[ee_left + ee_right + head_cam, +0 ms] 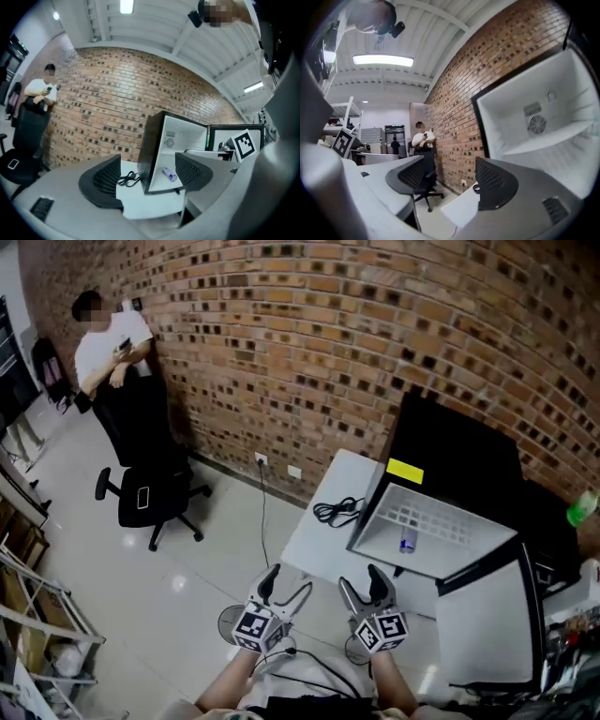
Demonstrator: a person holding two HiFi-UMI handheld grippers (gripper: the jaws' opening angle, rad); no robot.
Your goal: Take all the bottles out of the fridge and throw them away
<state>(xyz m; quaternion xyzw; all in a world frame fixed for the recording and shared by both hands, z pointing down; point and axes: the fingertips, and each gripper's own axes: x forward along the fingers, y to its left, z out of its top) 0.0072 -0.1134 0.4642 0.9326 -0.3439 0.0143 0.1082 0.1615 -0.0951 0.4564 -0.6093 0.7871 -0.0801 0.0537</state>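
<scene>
A black mini fridge (459, 460) stands open on a white table (323, 531), its door (492, 615) swung out to the right. One small clear bottle (407, 543) with a blue label lies inside on the white floor of the fridge. Both grippers hang in front of the table, short of the fridge. My left gripper (286, 585) is open and empty; in its own view the bottle (169, 175) shows far off between the jaws. My right gripper (364, 585) is also open and empty, and its view shows the white fridge interior (543, 117) at the right.
A coiled black cable (337, 512) lies on the table left of the fridge. A black office chair (150, 493) and a person (108, 348) are by the brick wall at the left. A metal rack (37, 615) stands lower left. Something green (581, 509) sits at the right edge.
</scene>
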